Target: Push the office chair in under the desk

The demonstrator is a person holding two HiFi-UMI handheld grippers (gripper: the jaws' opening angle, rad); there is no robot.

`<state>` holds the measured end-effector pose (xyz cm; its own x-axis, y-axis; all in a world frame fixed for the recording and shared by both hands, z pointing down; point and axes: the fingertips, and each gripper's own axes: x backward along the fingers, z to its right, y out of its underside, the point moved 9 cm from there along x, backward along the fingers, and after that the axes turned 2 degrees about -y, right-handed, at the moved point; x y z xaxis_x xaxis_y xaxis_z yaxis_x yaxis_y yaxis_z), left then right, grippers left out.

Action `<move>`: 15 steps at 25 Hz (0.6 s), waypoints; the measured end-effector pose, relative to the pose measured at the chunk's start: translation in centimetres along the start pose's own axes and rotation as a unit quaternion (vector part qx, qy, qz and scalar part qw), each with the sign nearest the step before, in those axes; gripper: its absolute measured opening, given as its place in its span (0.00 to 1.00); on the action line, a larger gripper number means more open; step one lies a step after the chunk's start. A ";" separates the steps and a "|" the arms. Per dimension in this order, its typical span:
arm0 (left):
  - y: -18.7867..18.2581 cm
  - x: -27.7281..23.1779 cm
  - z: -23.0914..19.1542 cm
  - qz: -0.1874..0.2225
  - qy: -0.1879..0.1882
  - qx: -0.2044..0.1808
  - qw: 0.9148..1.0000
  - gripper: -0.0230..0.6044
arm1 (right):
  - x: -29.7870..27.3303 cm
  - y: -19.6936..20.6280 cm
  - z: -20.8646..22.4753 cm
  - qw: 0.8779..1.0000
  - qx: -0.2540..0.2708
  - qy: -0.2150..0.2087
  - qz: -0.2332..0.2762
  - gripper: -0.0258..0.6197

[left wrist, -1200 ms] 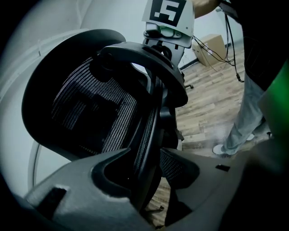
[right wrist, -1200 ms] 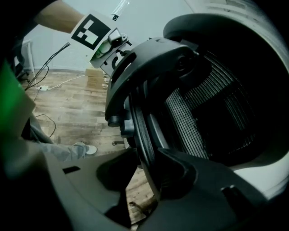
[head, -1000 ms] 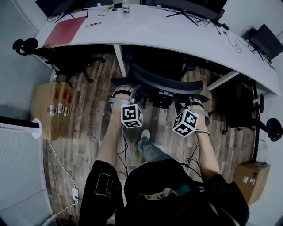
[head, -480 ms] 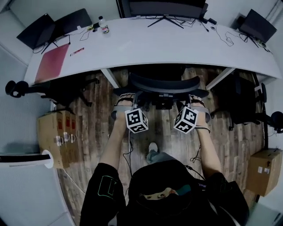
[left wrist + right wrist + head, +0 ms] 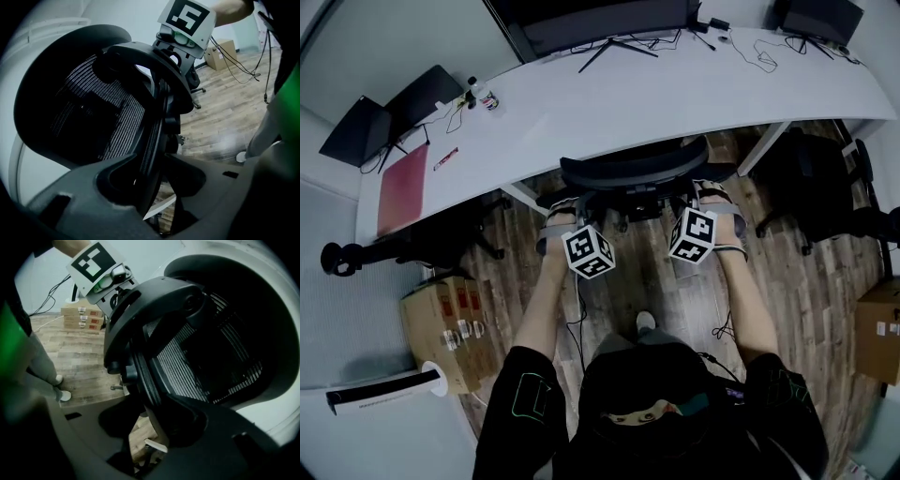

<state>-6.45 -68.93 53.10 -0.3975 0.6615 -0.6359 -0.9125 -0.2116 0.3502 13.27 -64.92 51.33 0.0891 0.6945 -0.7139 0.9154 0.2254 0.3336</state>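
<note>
The black mesh office chair (image 5: 633, 171) stands with its seat under the white curved desk (image 5: 694, 94), its backrest close to the desk's edge. My left gripper (image 5: 561, 214) is at the backrest's left end and my right gripper (image 5: 711, 193) at its right end. In the left gripper view the backrest's rim (image 5: 150, 136) runs between the jaws of the left gripper (image 5: 153, 171), which are closing, with floor showing beside it. In the right gripper view the rim (image 5: 145, 376) lies between the jaws of the right gripper (image 5: 151, 416), which are opening, with a gap.
Stacked cardboard boxes (image 5: 450, 323) stand at the left, another box (image 5: 881, 328) at the right. Other black chairs (image 5: 412, 248) (image 5: 825, 187) flank this one. On the desk are a monitor (image 5: 600, 19), a laptop (image 5: 380, 117), a red mat (image 5: 398, 187) and a bottle (image 5: 485, 96).
The chair has rolled forward under the desk, and both grippers have gone with it at the backrest. The person has stepped closer to the desk.
</note>
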 end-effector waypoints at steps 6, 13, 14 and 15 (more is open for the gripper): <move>-1.2 -3.0 -2.4 0.003 -0.004 -0.006 1.000 0.33 | -2.2 1.1 3.2 1.000 -0.009 0.009 0.005 0.31; -1.7 -5.6 -3.9 0.009 -0.022 -0.026 0.999 0.33 | -4.0 1.8 5.4 1.000 -0.017 0.015 0.007 0.32; -1.5 -5.7 -4.0 0.008 -0.025 -0.028 0.999 0.33 | -4.1 1.6 5.3 1.000 -0.016 0.012 0.008 0.32; -1.2 -5.7 -4.2 0.009 -0.027 -0.032 0.999 0.33 | -4.1 1.3 5.2 1.000 -0.014 0.014 0.010 0.32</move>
<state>-3.47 -75.46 53.39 -0.4092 0.6951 -0.5911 -0.9104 -0.2680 0.3152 16.16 -71.03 51.50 0.0957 0.7174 -0.6901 0.9026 0.2298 0.3641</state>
